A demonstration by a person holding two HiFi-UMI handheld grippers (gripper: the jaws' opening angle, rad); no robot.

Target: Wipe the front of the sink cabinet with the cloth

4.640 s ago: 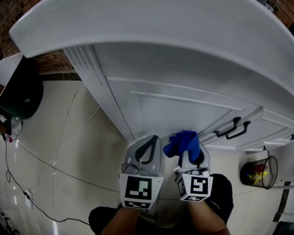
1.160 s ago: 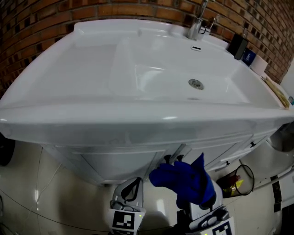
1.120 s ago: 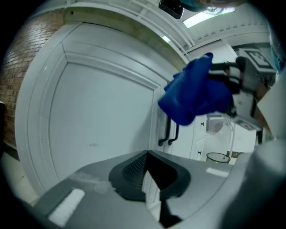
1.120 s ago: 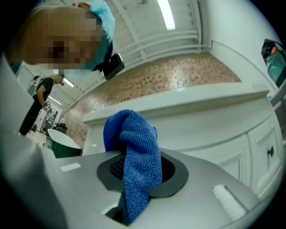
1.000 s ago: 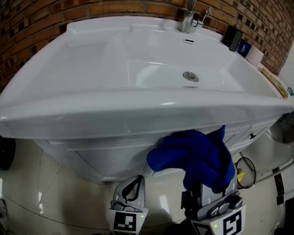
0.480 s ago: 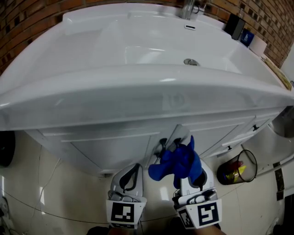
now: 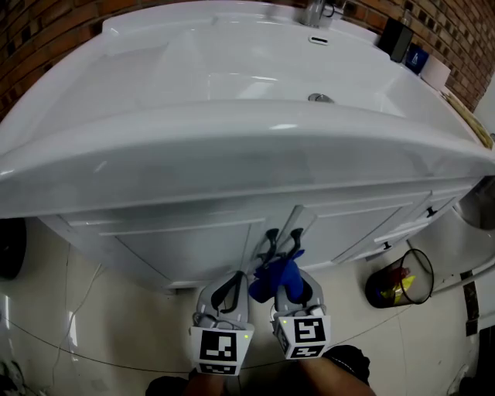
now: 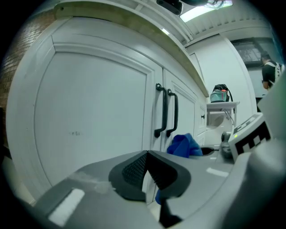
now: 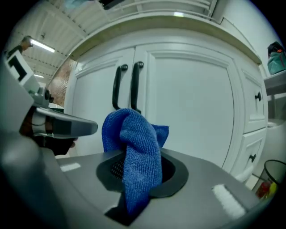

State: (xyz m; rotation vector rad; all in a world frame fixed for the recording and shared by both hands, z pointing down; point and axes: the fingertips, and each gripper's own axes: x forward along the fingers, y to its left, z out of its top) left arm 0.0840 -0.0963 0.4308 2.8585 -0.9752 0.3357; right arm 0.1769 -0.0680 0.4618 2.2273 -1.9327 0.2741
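A blue cloth (image 9: 134,152) is bunched between the jaws of my right gripper (image 7: 288,283), which is shut on it. In the head view the blue cloth (image 7: 276,276) sits just below the two black door handles (image 7: 276,241) of the white sink cabinet (image 7: 193,244), a little short of the doors. My left gripper (image 7: 229,291) hangs beside it on the left, shut with nothing in it. The right gripper view faces the handles (image 9: 126,87) and the right door (image 9: 192,107). The left gripper view shows the left door (image 8: 89,120), the handles (image 8: 166,109) and the cloth (image 8: 184,145).
The white basin (image 7: 232,85) overhangs the cabinet, with a tap (image 7: 317,11) at the back against the brick wall. A wire waste bin (image 7: 398,282) stands on the floor at the right. Cables (image 7: 46,332) trail over the tiled floor at the left.
The right gripper with the cloth dropped from sink-rim height to below the door handles and drew nearer the left gripper. The view has tilted down slightly.
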